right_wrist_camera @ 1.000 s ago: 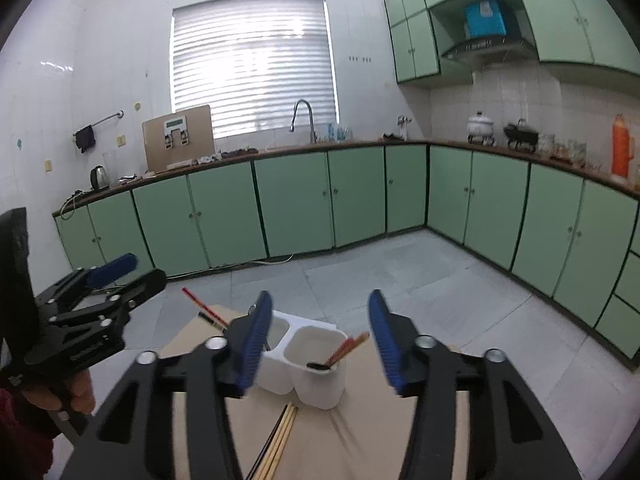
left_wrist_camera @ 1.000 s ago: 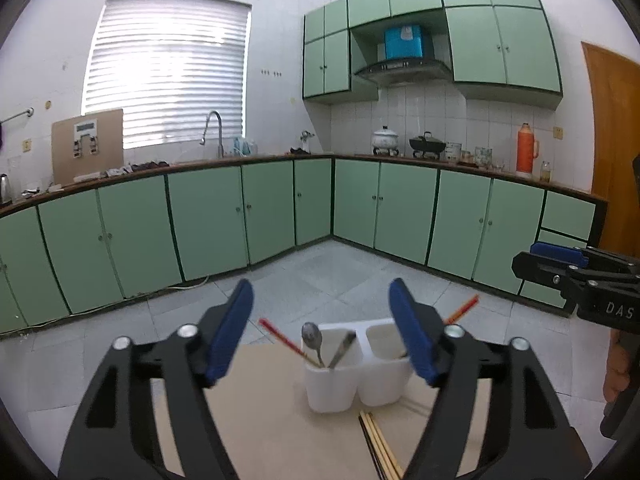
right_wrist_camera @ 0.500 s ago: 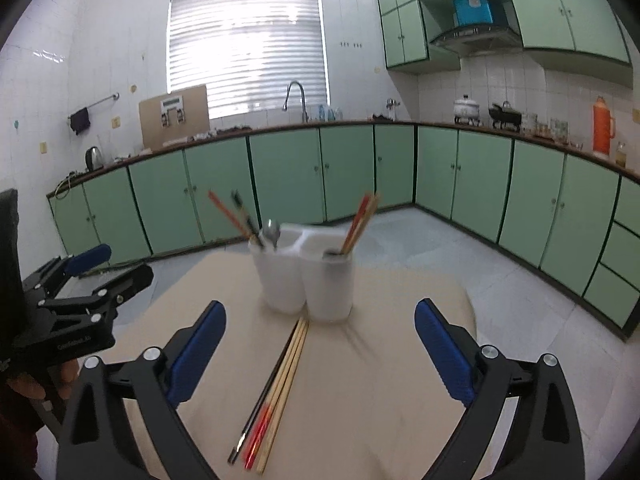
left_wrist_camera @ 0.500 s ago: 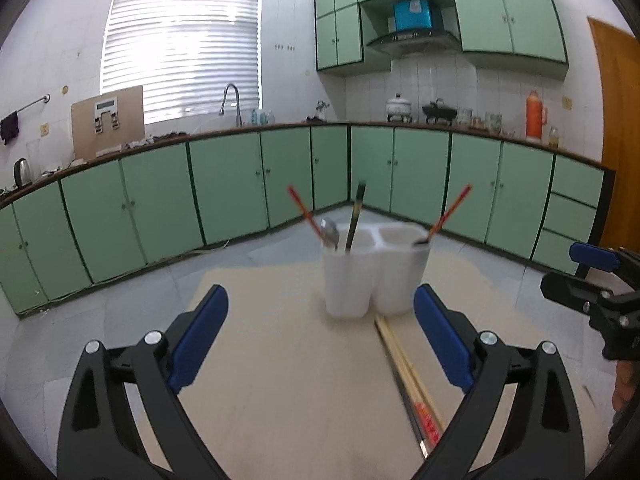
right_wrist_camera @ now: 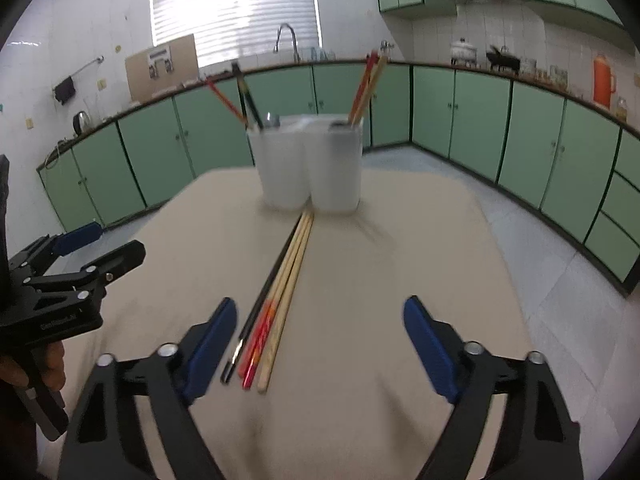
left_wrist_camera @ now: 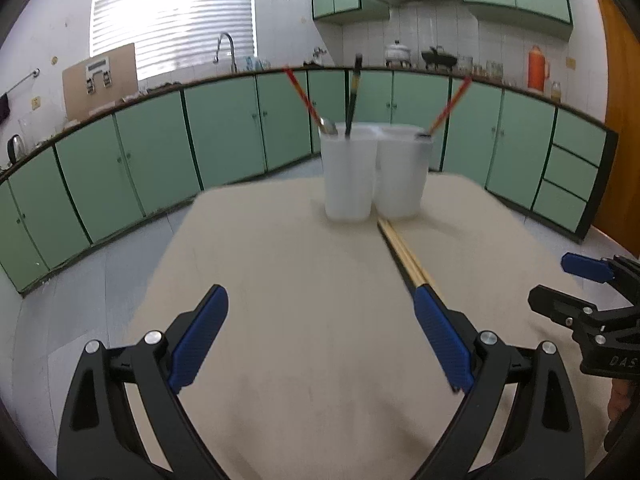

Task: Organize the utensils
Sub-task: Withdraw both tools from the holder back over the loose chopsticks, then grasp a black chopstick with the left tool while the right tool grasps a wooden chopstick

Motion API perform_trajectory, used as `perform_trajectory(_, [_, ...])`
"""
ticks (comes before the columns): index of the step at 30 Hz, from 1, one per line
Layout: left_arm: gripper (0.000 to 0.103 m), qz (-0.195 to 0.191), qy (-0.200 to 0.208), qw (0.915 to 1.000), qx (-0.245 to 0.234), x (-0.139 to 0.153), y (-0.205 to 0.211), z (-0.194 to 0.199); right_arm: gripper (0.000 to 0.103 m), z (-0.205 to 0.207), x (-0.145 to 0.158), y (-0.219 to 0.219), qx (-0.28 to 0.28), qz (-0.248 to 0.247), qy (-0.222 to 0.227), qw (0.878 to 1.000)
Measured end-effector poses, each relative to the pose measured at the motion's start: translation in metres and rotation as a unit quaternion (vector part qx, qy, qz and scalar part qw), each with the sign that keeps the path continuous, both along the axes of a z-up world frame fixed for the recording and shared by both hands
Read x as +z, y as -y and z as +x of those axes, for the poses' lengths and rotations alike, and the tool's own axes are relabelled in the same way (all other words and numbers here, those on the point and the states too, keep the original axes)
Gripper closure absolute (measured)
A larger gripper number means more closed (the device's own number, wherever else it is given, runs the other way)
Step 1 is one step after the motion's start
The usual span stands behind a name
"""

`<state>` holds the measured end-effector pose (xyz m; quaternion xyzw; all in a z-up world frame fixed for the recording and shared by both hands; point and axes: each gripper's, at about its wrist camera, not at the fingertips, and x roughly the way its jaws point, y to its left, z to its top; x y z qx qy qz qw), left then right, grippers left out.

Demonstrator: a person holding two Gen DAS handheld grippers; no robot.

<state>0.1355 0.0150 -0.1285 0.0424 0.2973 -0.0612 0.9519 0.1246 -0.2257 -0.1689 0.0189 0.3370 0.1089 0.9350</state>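
Note:
A white two-compartment utensil holder (left_wrist_camera: 374, 172) (right_wrist_camera: 310, 164) stands at the far middle of the beige table (left_wrist_camera: 304, 304) (right_wrist_camera: 360, 264). It holds a spoon, a black chopstick and red chopsticks. Several loose chopsticks (right_wrist_camera: 276, 292) (left_wrist_camera: 404, 256), wooden, red and black, lie flat on the table in front of the holder. My left gripper (left_wrist_camera: 320, 336) is open and empty, low over the near table, with the chopsticks running under its right finger. My right gripper (right_wrist_camera: 320, 340) is open and empty, with the chopsticks' near ends just inside its left finger.
Green kitchen cabinets and a counter with a sink, pots and an orange flask ring the room beyond the table. The table's edges drop to a grey tiled floor. Each gripper shows at the edge of the other's view.
Both grippers have dropped from high above the table to low over its near part. Both have opened wider. The holder now appears side-on, not from above.

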Motion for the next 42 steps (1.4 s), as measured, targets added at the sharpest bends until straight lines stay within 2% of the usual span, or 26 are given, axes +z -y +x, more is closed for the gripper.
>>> perform_trajectory(3, [0.012, 0.003, -0.014, 0.9999, -0.005, -0.01, 0.002, -0.002, 0.043, -0.004, -0.014, -0.005, 0.007, -0.004, -0.019, 1.0])
perform_trajectory(8, [0.012, 0.012, -0.033, 0.9993, -0.006, -0.023, 0.006, -0.003, 0.058, -0.01, -0.031, -0.018, 0.03, -0.003, -0.049, 0.998])
perform_trajectory(16, [0.012, 0.017, -0.053, 0.9984, -0.007, -0.033, 0.006, -0.005, 0.075, -0.012, -0.045, -0.034, 0.048, -0.019, -0.071, 0.996])
perform_trajectory(21, [0.012, 0.014, -0.057, 0.9982, -0.011, -0.035, 0.006, -0.005, 0.079, -0.011, -0.051, -0.039, 0.05, -0.026, -0.076, 0.995])
perform_trajectory(27, [0.012, 0.013, -0.061, 0.9978, -0.023, -0.038, 0.012, -0.006, 0.095, -0.01, -0.052, -0.043, 0.051, -0.045, -0.067, 0.995])
perform_trajectory(42, [0.012, 0.001, -0.105, 0.9905, -0.089, -0.054, 0.05, -0.003, 0.096, -0.007, -0.05, 0.002, 0.015, -0.016, -0.071, 0.997])
